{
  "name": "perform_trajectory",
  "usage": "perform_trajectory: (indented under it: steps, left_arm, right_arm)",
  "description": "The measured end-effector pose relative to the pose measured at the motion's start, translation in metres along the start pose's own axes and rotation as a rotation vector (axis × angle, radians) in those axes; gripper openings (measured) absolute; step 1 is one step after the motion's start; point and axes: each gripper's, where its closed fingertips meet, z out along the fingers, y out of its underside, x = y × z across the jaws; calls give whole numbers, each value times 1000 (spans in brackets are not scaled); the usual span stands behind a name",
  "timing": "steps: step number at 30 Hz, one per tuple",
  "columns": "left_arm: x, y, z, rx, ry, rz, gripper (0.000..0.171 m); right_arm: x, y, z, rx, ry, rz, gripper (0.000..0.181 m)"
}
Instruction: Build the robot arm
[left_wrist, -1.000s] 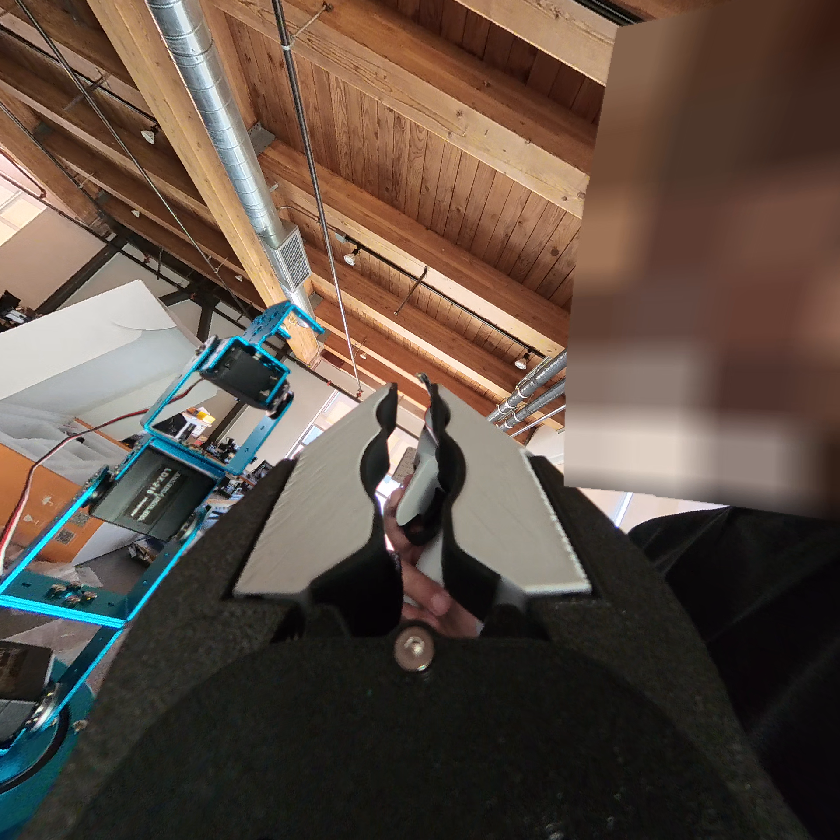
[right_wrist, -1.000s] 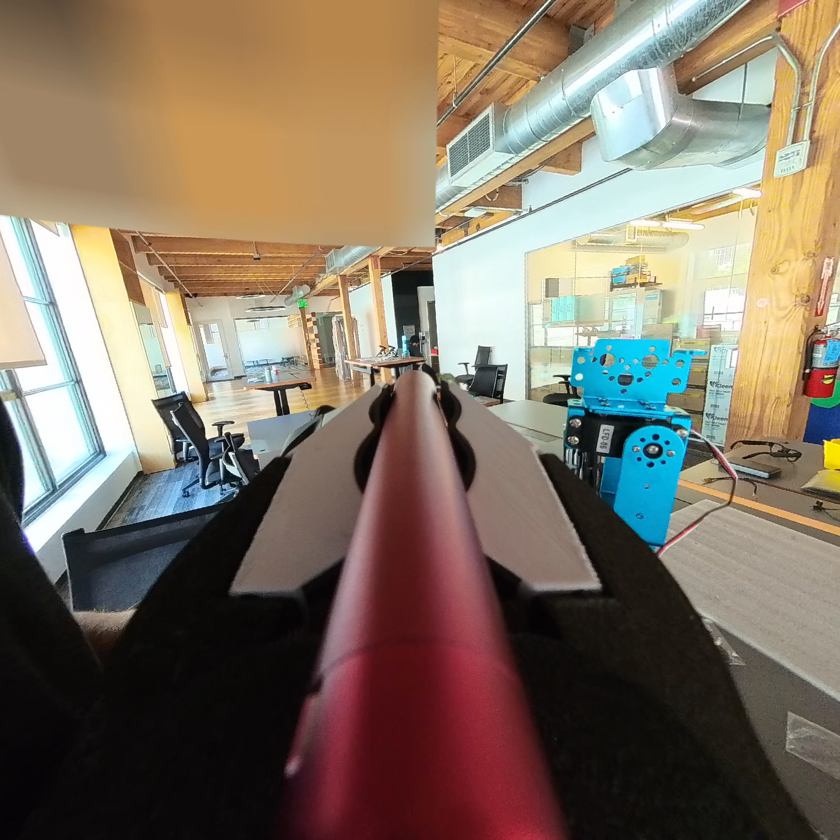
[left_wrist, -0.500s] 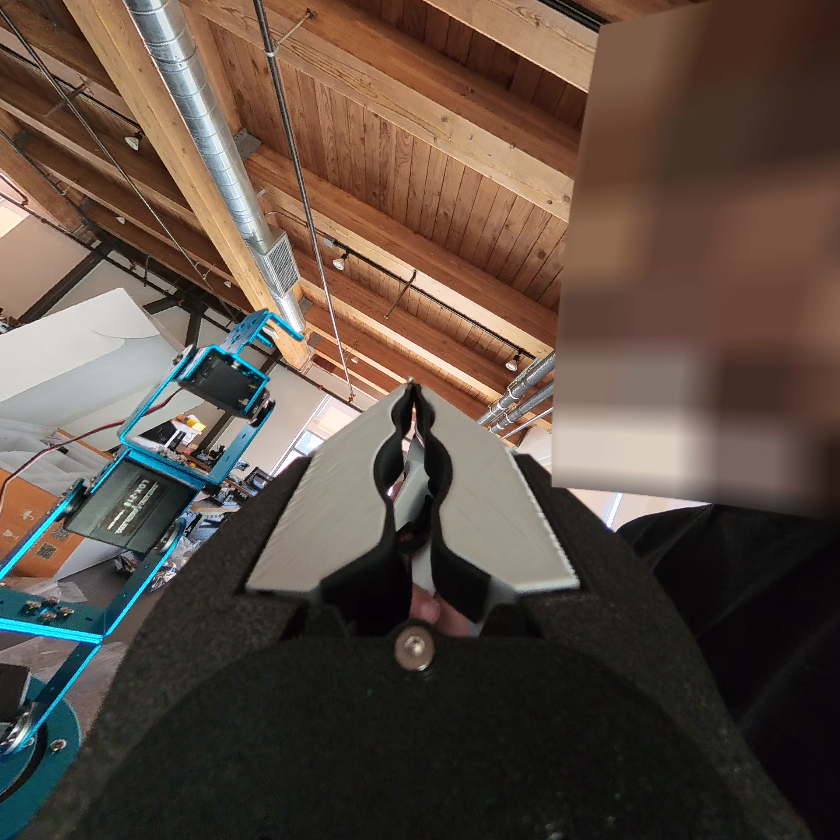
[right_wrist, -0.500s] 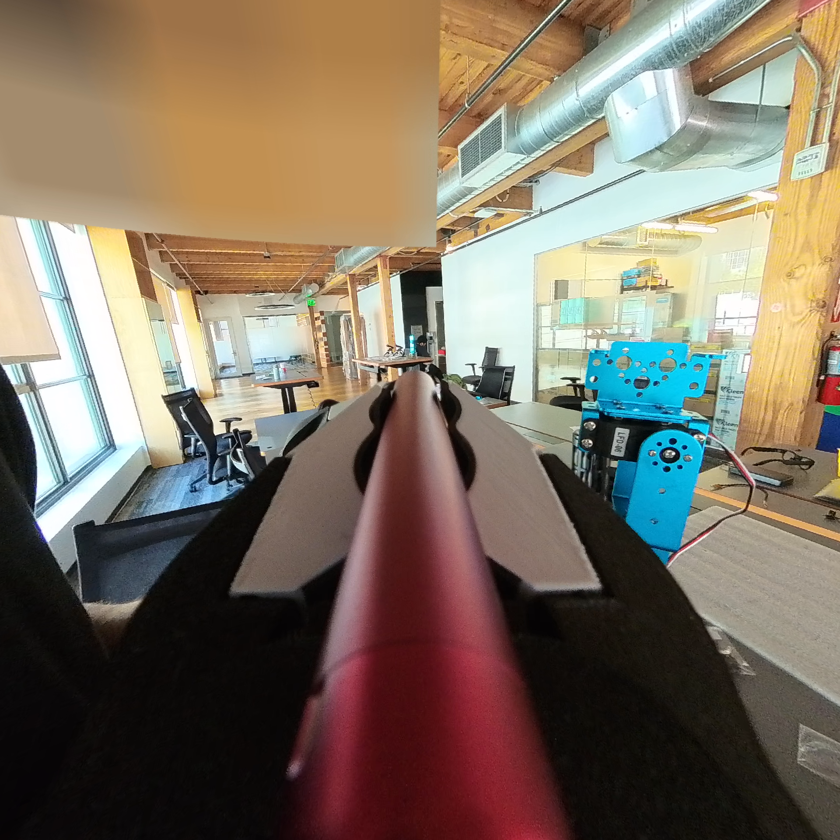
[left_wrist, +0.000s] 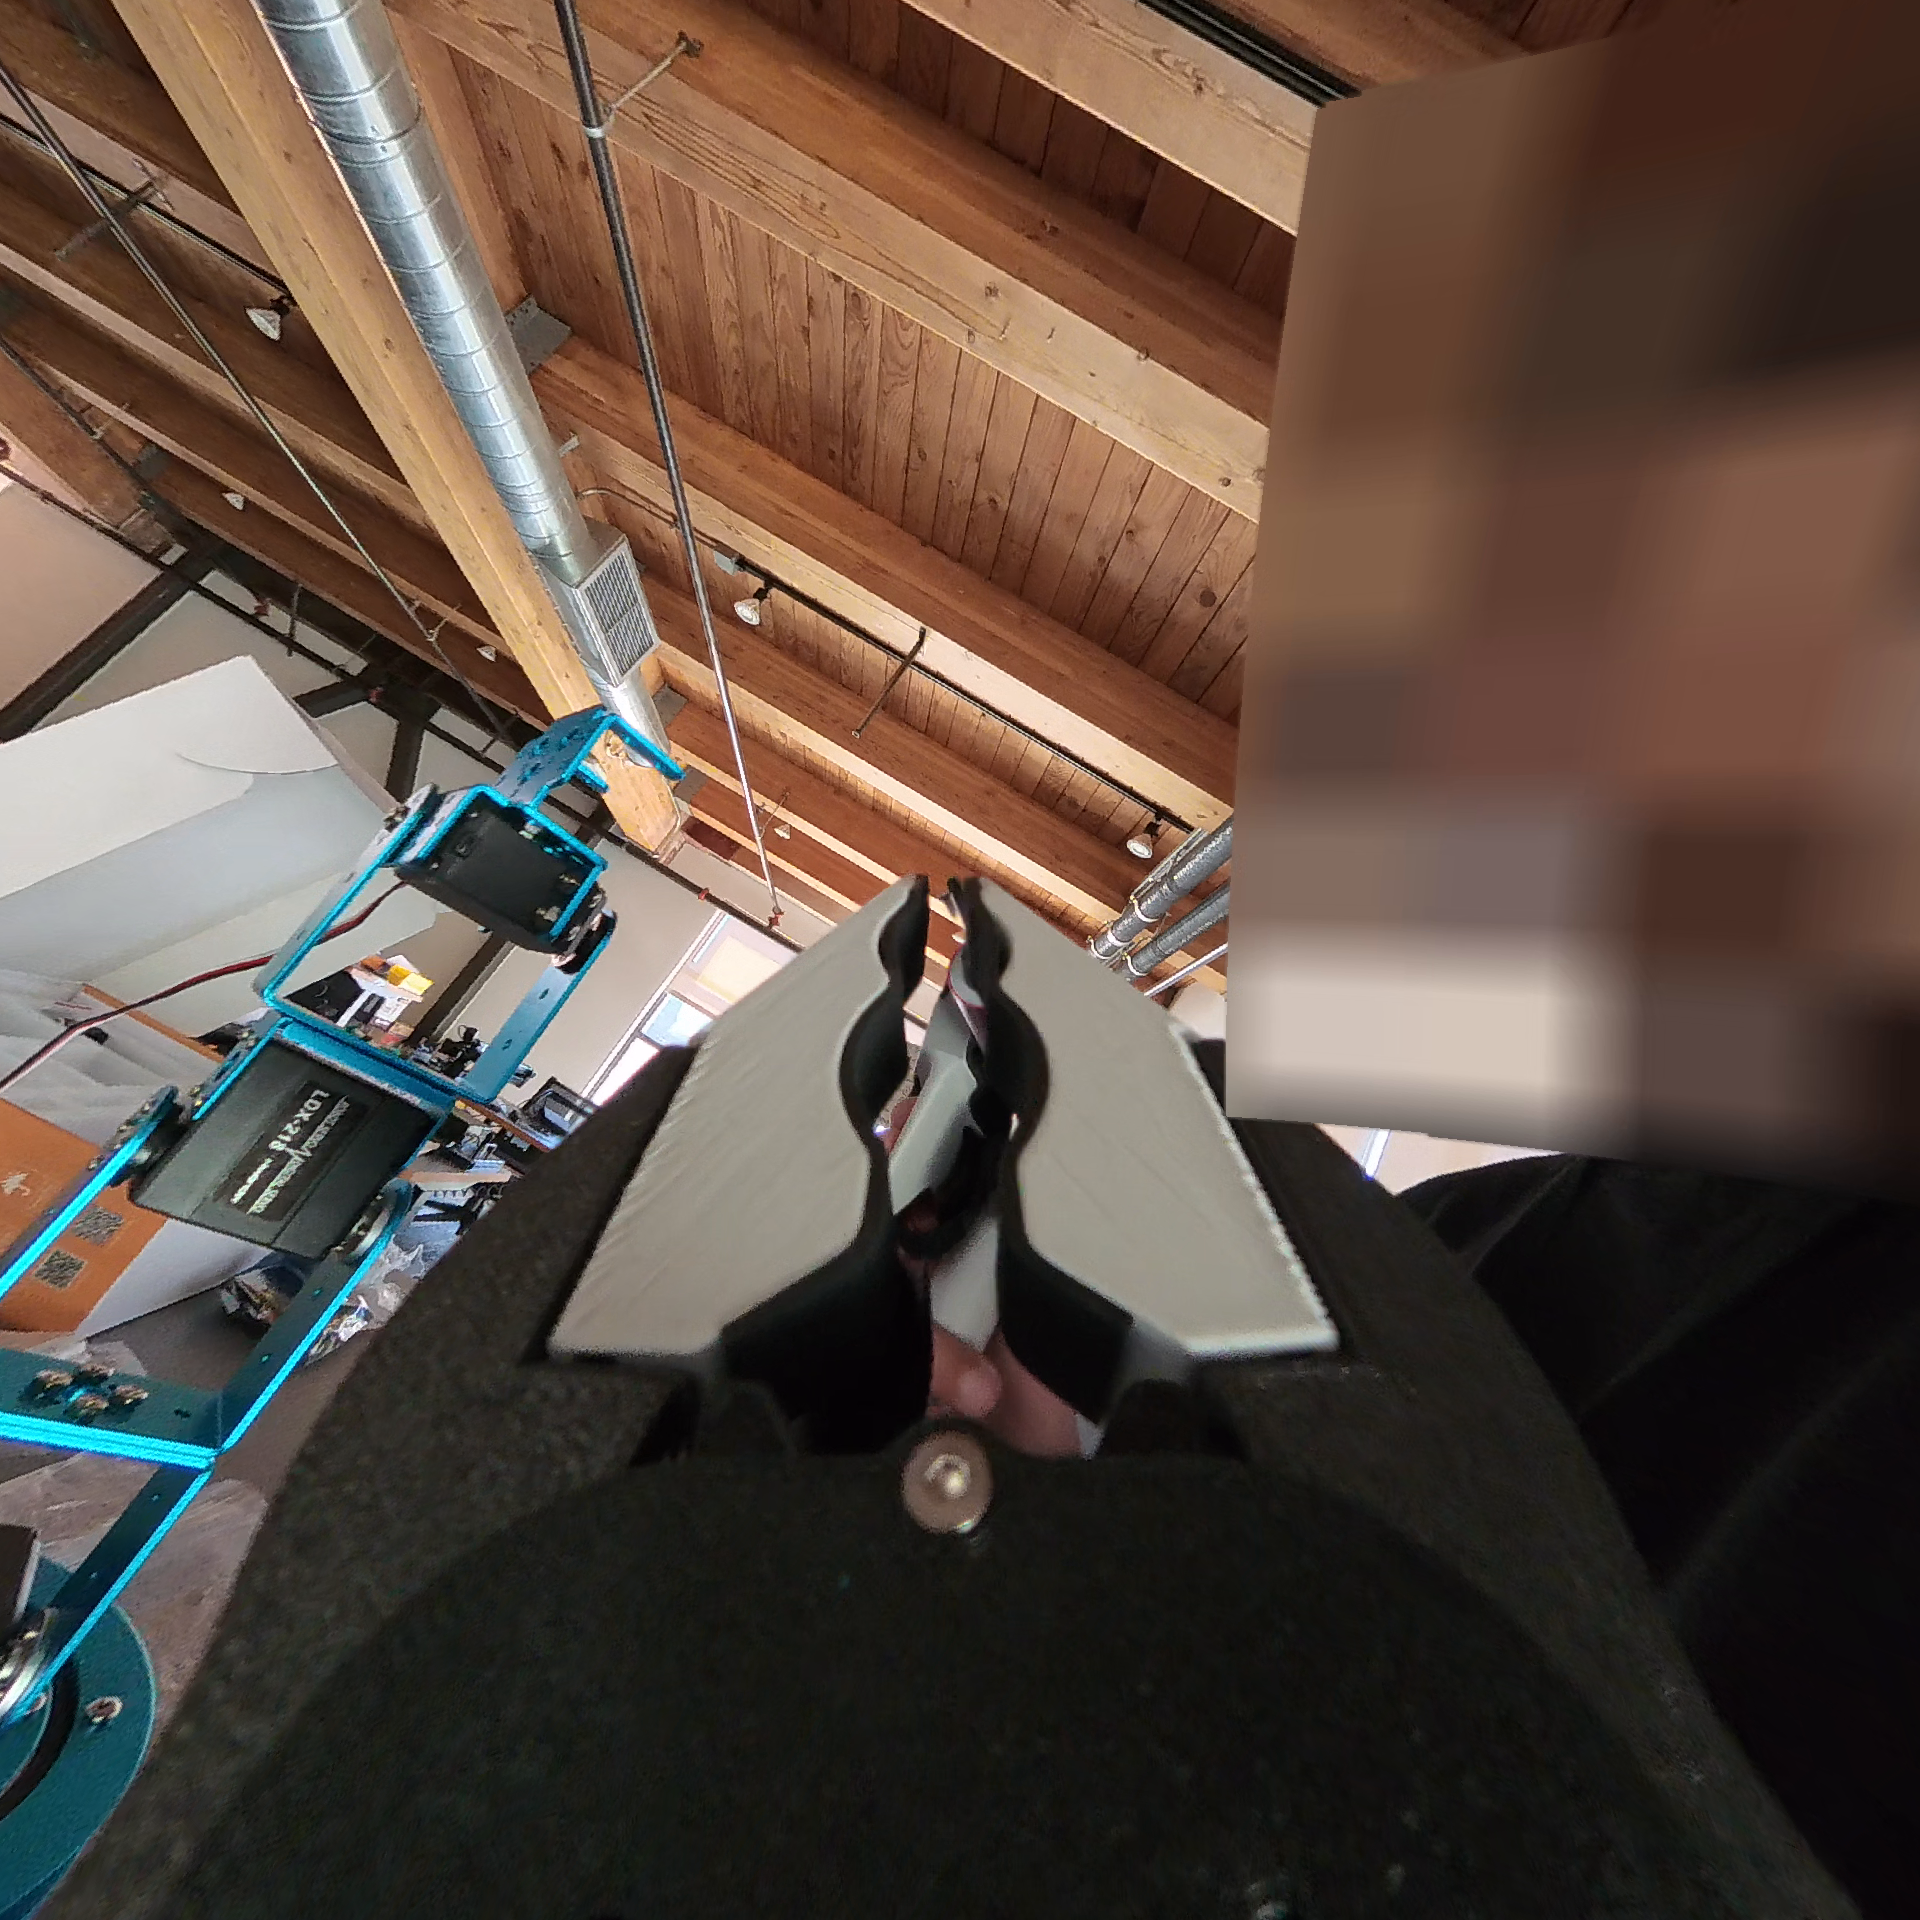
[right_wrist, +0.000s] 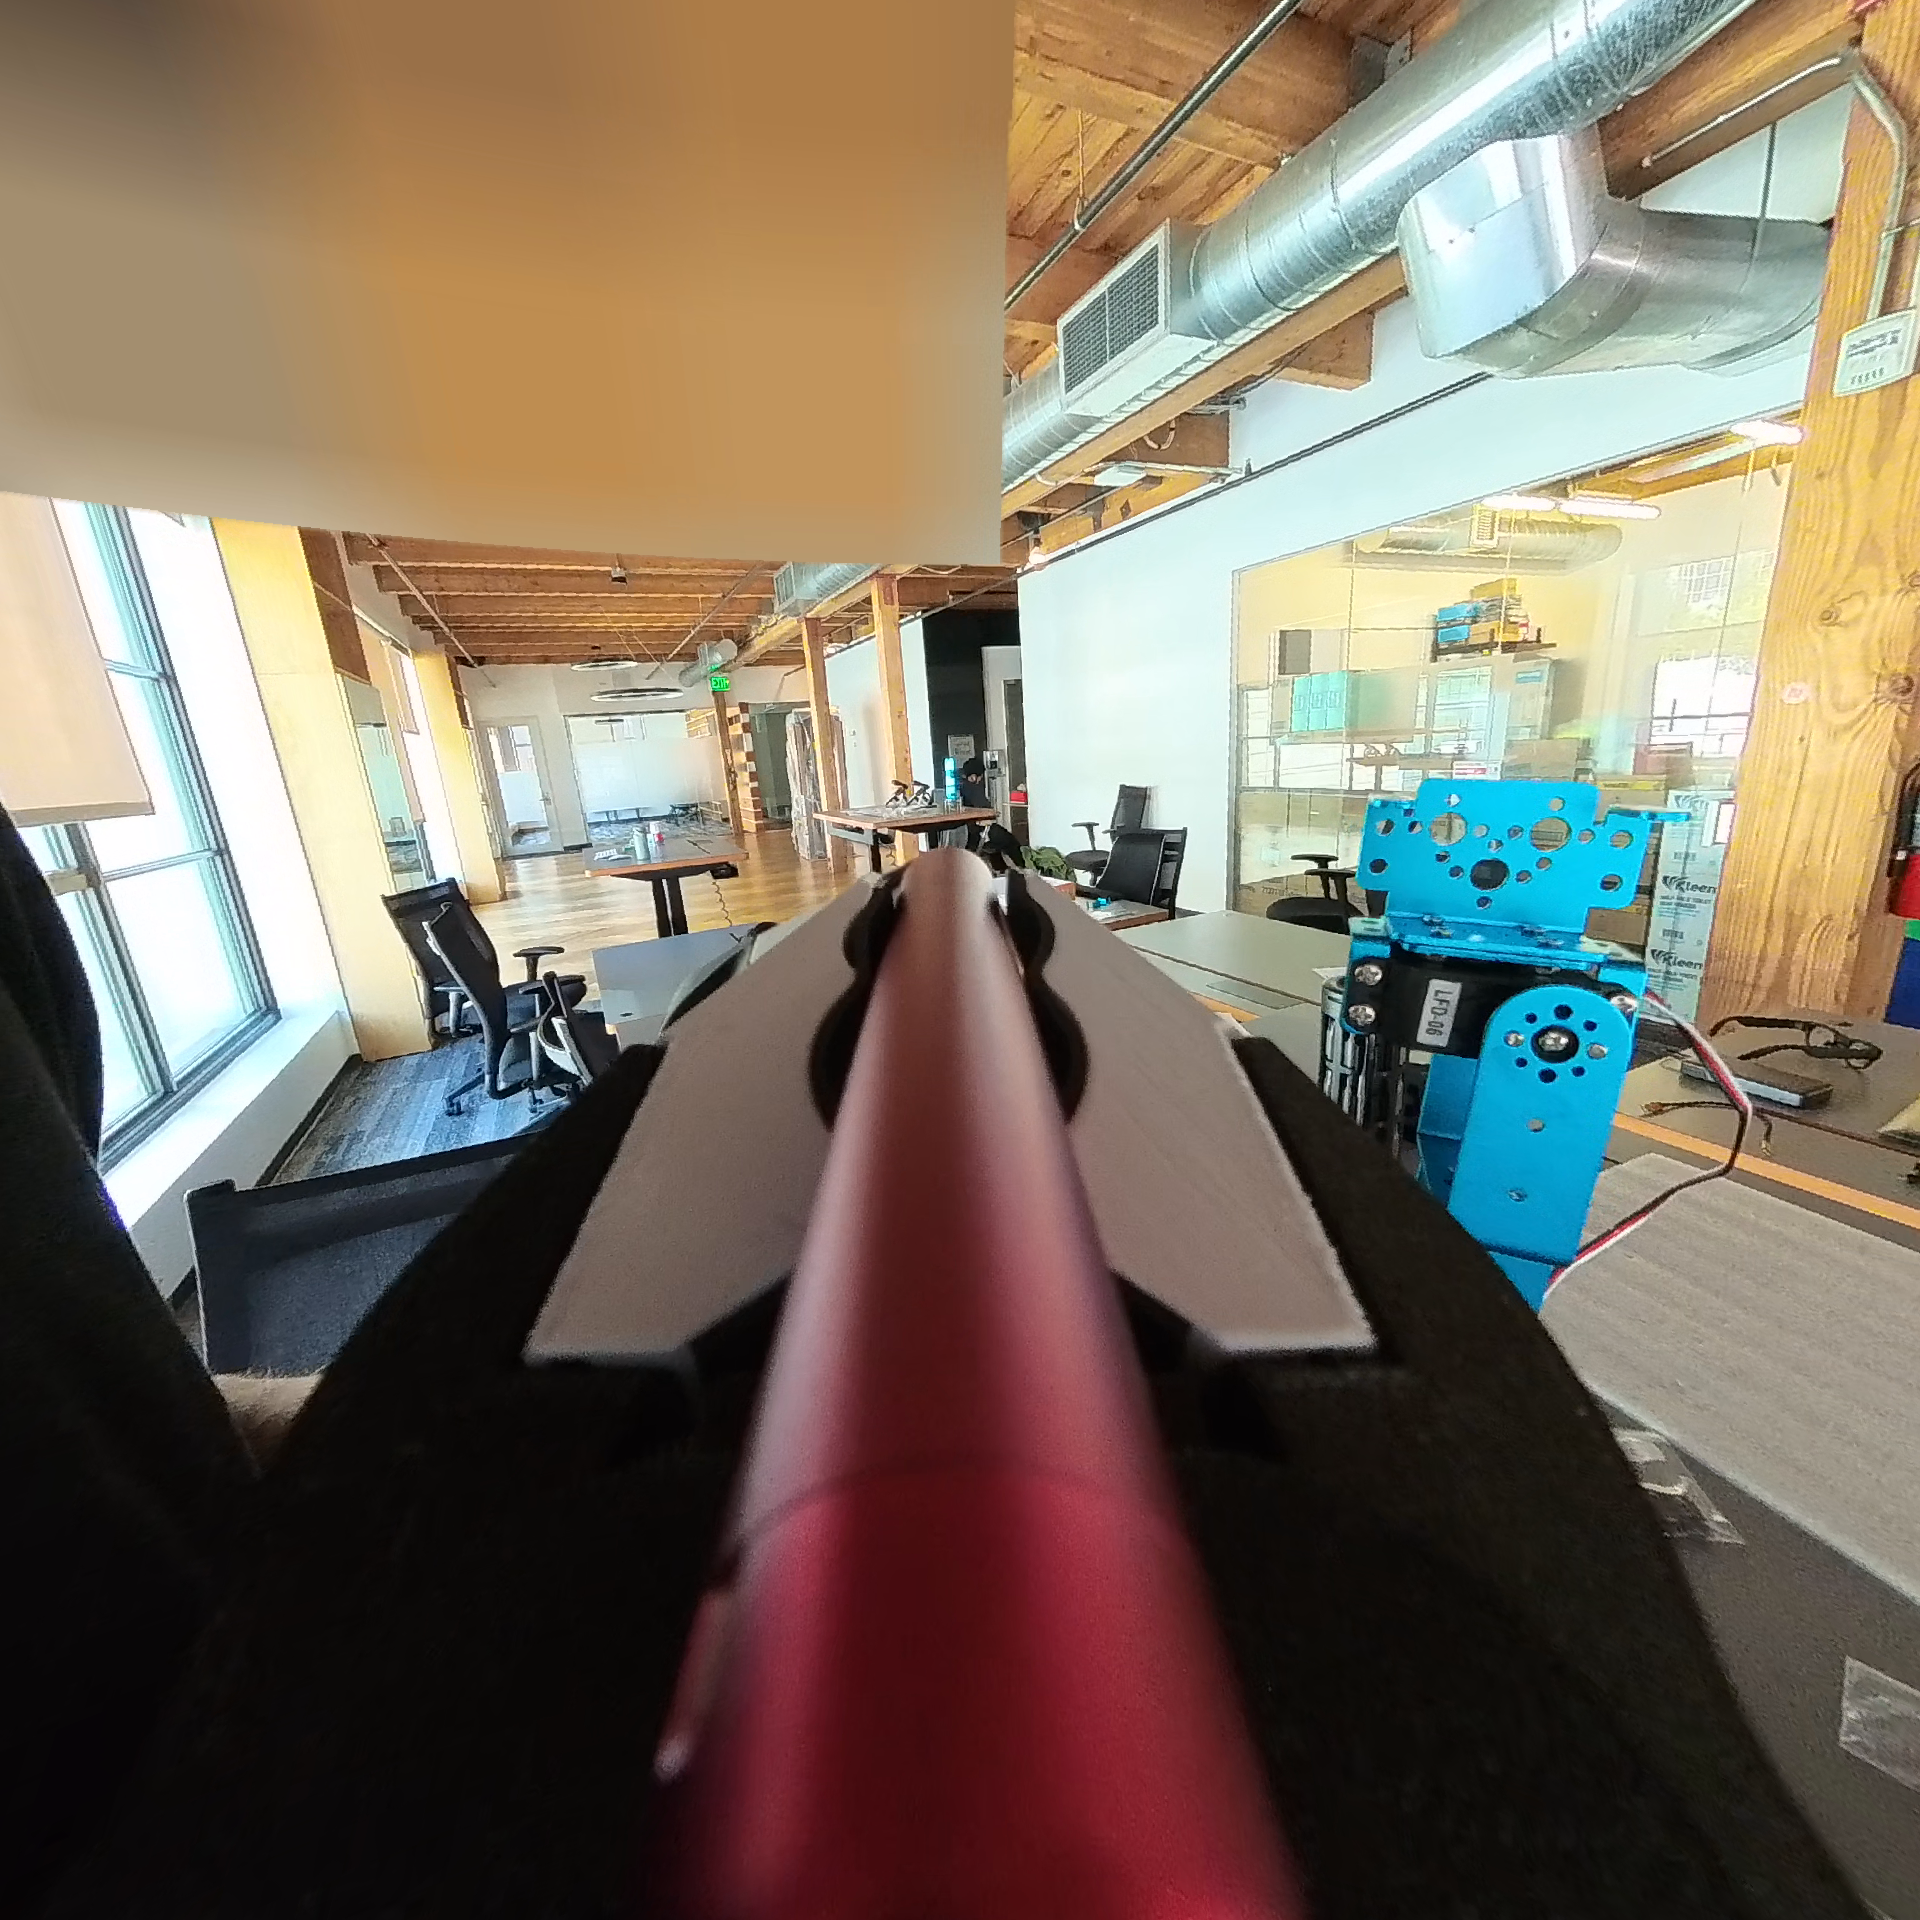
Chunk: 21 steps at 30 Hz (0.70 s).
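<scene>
My left gripper (left_wrist: 943, 894) points up at the wooden ceiling. Its jaws are almost closed around a thin grey piece (left_wrist: 940, 1101) in the gap between them. A person's finger (left_wrist: 966, 1382) shows just behind the base of the jaws. My right gripper (right_wrist: 943, 883) is level and shut on a red metallic cylinder (right_wrist: 956, 1351), which runs lengthwise between the fingers from the camera to the tips. A blue metal servo arm with black motors stands left of the left gripper (left_wrist: 312, 1091) and to the right of the right gripper (right_wrist: 1507, 987).
A grey table top (right_wrist: 1714, 1351) carries the blue arm, red-white wires (right_wrist: 1704, 1174) and taped plastic bits. A person in black (left_wrist: 1662, 1455) is close on the left gripper's right. Office chairs (right_wrist: 488, 1008) and desks (right_wrist: 665, 862) stand farther off. Across from one pair of fingers to the other is roughly 6 cm.
The left gripper's jaws have closed from clearly apart to almost together around the grey piece. The right gripper still grips the red cylinder; the blue arm has drifted slightly right in its view.
</scene>
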Motion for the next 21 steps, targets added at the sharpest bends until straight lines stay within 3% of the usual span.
perform_trajectory:
  steps: [9,17,21]
  left_arm:
    - [3,1,-1,-11,20,8,8]
    - [4,1,0,-23,10,30,0]
    - [1,4,-2,-67,-19,104,0]
  right_arm:
    - [-4,-1,4,-5,-11,-4,23]
    - [-3,1,5,-12,-15,-4,22]
    - [0,0,2,-13,-10,-4,23]
